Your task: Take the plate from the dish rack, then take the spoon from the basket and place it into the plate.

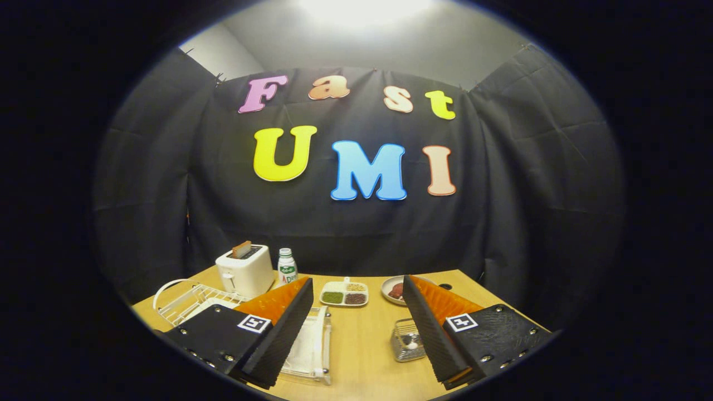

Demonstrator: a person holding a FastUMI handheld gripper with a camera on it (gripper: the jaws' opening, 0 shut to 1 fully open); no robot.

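Overhead, the hand-held gripper (356,289) hovers above a light wooden table (362,345), its two black ribbed fingers with orange backs (281,334) spread wide apart and holding nothing. Each finger carries a small square black-and-white marker near its base.

Beside and partly behind the left finger sits the white wire dish rack (186,298), with its looped handle toward the table's outer edge. A pale flat shape lies in the rack close to the finger; whether that is the plate cannot be told, since the finger covers most of it. Just inside the left finger, touching its edge in the view, lies a clear plastic tray (312,348) on the tabletop.

Just beside the right finger's inner edge stands the small clear wire basket (406,340), and something small and pale, with a darker bit, rests inside it; it is too small to make out as the spoon for certain.

Beyond the fingertips, between them, sits a white divided dish with green, brown and pale fillings (344,294). Near the right fingertip is a round white plate holding something dark red (394,289), partly hidden by that finger. Beyond the left finger stands a white toaster with a slice of bread sticking up (245,270), and just beside it a small white bottle with a green label (287,266).
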